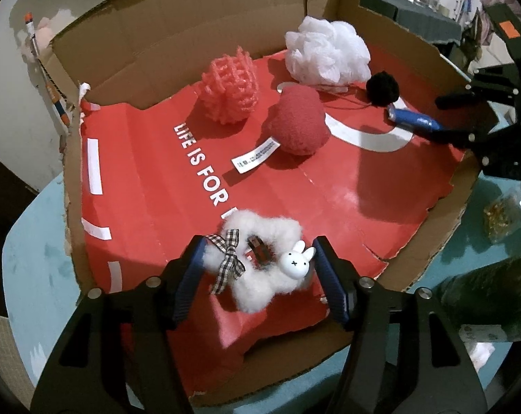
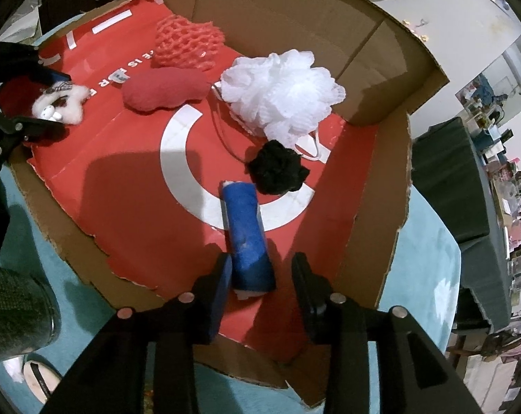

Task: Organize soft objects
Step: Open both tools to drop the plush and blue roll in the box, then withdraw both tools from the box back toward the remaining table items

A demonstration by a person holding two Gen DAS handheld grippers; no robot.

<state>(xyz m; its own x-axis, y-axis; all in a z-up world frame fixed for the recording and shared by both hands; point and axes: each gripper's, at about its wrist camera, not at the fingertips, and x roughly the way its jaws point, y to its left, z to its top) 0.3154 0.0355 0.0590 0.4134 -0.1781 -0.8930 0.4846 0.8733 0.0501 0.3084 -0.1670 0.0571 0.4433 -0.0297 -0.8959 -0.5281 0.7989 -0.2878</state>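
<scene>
Your left gripper [image 1: 258, 269] has the fluffy white scrunchie [image 1: 260, 269], with its checked ribbon bow and small white rabbit charm, lying between its blue-padded fingers [image 1: 188, 279]. The left pad touches the fluff; the right pad sits just beside the rabbit, and you cannot tell whether it presses, so the jaws read as half spread around the scrunchie rather than pinching it.

Your right gripper [image 2: 262, 272] stands with its fingers parted around the near end of the blue fabric roll [image 2: 248, 238]. The left finger is against the roll and the right finger stands clear of it, so nothing is pinched.

Farther in lie a red plush heart [image 1: 296, 122], a coral foam net ball [image 1: 231, 86], a white mesh bath pouf [image 1: 327, 51] and a black pompom [image 1: 382, 88]; the pompom sits just beside the far end of the blue roll.

White lettering on the red lining reads "LIFE IS FOR", the rest hidden by the scrunchie. The heart's white sewn tag [image 1: 257, 155] carries print too small to read.

Everything rests in a flattened cardboard box [image 1: 177, 34] with a red printed inside, set on a light teal tabletop [image 1: 36, 241]. Cluttered shelves and a dark green cloth-covered table fill the room beyond.
</scene>
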